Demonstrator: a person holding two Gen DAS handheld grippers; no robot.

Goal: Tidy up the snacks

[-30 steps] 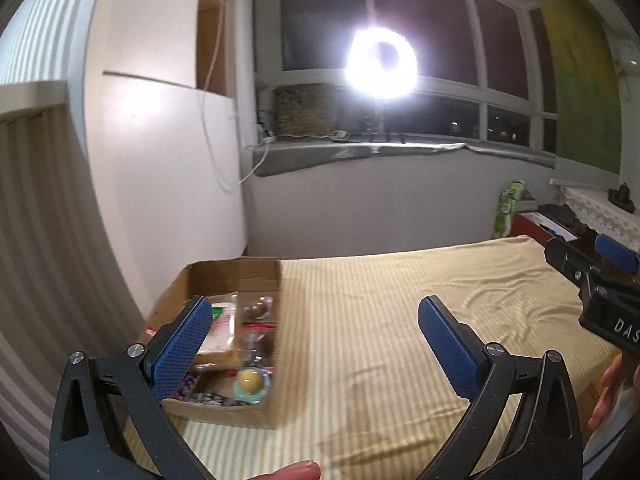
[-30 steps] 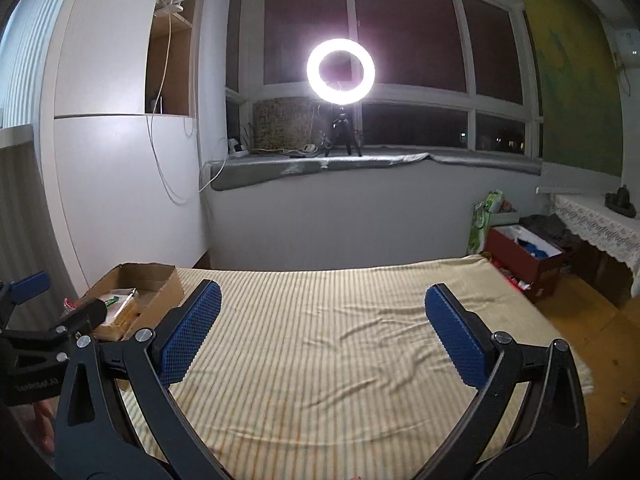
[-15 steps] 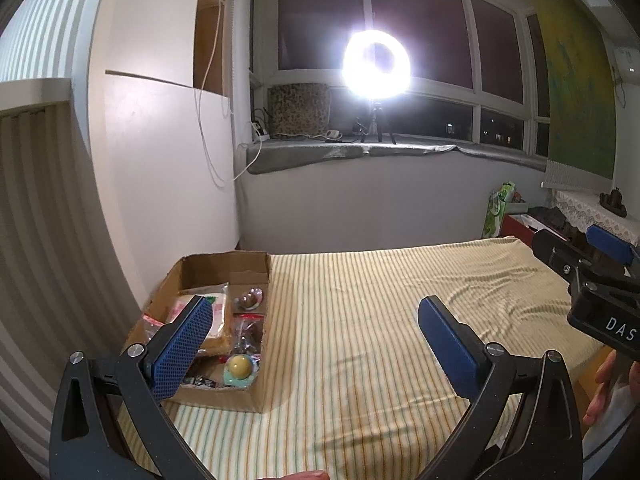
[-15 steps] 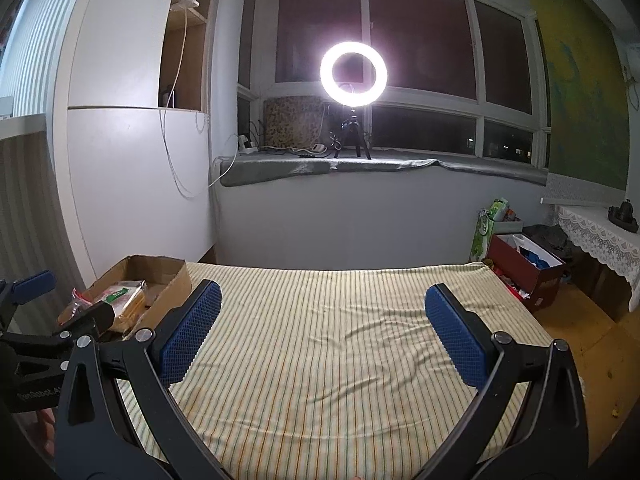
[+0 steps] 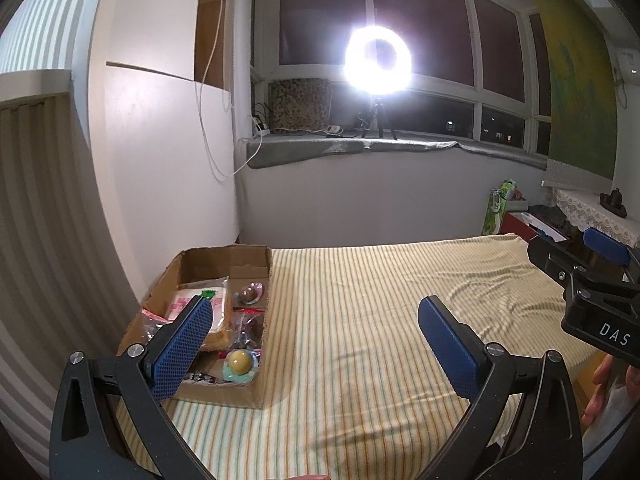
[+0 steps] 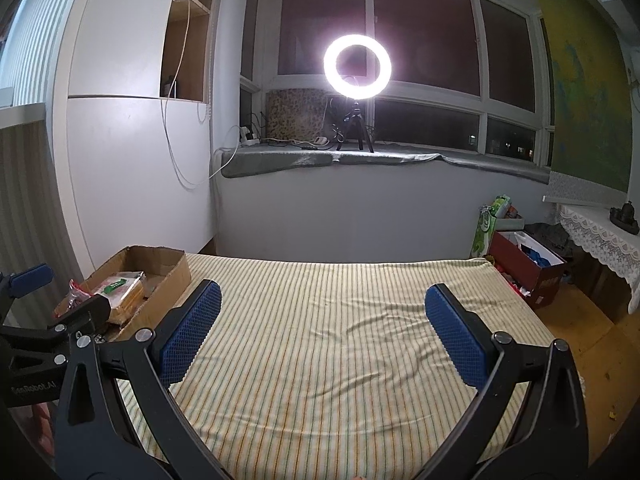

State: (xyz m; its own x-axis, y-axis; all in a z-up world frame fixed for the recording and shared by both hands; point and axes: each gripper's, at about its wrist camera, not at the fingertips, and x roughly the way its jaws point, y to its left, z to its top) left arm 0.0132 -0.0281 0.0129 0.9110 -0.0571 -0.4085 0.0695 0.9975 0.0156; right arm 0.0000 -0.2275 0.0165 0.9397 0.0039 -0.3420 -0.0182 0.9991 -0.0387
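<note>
A brown cardboard box [image 5: 224, 258] [image 6: 160, 258] lies at the left edge of a striped yellow bedspread [image 5: 384, 304] [image 6: 328, 320]. Inside it are several wrapped snacks: a large pale packet [image 5: 218, 300] [image 6: 120, 286], a brown sweet in a clear cup [image 5: 250, 292], and a yellow ball in a teal wrapper [image 5: 239, 361]. My left gripper [image 5: 316, 330] hangs open above the bed, its left pad over the box's near half. My right gripper [image 6: 324, 326] is open over the bare bedspread, holding nothing. Each gripper's body shows at the edge of the other's view.
A white cabinet wall [image 5: 160, 168] rises right beside the box. A bright ring light [image 6: 357, 66] on a tripod stands on the grey windowsill. A red box [image 6: 528, 258] and green bag [image 6: 490, 224] sit on the floor right of the bed. A hand [image 5: 604, 392] shows at lower right.
Both views have pulled back and up a little, so the box appears farther away and lower. Both grippers stay open and empty.
</note>
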